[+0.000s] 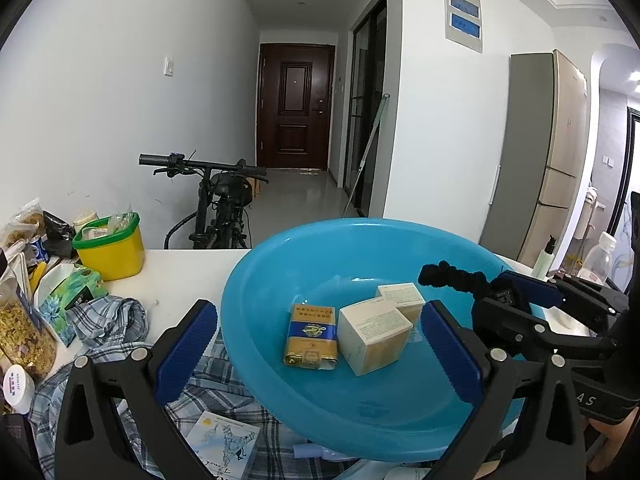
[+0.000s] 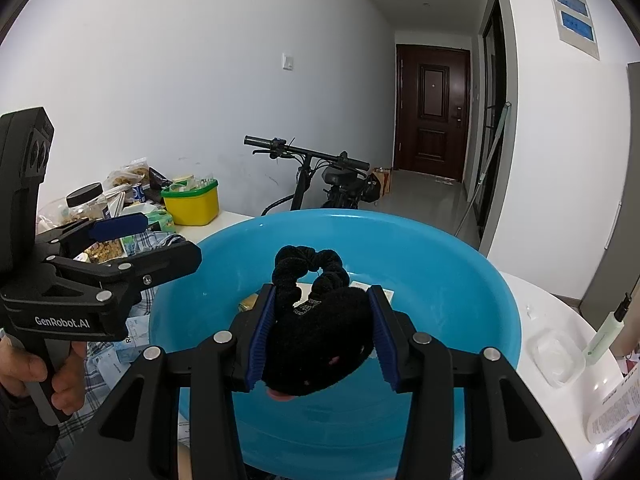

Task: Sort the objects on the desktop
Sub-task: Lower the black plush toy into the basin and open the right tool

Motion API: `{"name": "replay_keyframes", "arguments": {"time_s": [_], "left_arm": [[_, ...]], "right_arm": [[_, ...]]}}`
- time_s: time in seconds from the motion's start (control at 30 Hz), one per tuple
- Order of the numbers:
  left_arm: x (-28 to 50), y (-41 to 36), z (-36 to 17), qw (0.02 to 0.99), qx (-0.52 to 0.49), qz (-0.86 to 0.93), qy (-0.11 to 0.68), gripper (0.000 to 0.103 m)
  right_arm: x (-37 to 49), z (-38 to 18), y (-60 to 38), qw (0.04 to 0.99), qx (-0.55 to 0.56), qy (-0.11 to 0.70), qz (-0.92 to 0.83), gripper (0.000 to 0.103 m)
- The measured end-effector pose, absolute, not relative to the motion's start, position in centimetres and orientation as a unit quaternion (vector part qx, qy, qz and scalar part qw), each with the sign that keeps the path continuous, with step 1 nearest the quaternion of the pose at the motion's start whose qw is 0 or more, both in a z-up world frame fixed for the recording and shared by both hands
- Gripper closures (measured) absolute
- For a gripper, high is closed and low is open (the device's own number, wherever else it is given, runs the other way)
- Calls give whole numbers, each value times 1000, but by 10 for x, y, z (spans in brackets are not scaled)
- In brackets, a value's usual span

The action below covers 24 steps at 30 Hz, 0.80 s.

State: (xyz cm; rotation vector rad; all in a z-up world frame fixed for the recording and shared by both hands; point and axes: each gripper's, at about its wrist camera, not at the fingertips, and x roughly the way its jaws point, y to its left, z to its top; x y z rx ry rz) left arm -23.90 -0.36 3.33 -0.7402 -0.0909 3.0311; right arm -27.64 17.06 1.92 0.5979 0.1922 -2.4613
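While the right gripper [image 2: 320,332] clamps a black scrunchie [image 2: 316,320] over the blue basin [image 2: 460,280], the left gripper [image 1: 320,344] hovers with jaws wide apart at the near rim, above a gold pack [image 1: 310,334] and two boxes [image 1: 374,332] inside.

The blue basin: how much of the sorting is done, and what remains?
Done: three small boxes lie in the basin. In hand: the right tool grips a black scrunchie above the basin, not yet released; the left tool is open and empty. Left: the plaid cloth, a booklet and snack bags remain on the table.
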Motion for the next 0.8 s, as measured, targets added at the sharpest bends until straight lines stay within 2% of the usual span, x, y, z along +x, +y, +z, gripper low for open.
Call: {"name": "replay_keyframes", "arguments": {"time_s": [0.27, 0.37, 0.8], "left_arm": [[-240, -5, 32, 8, -239, 971, -27, 0], [-239, -6, 33, 7, -236, 971, -26, 0], [-240, -6, 31, 0, -242, 970, -17, 0]], "right_arm": [[-276, 21, 172, 296, 222, 68, -927, 57], [-275, 23, 177, 261, 211, 62, -940, 1], [-272, 28, 175, 255, 196, 62, -945, 0]]}}
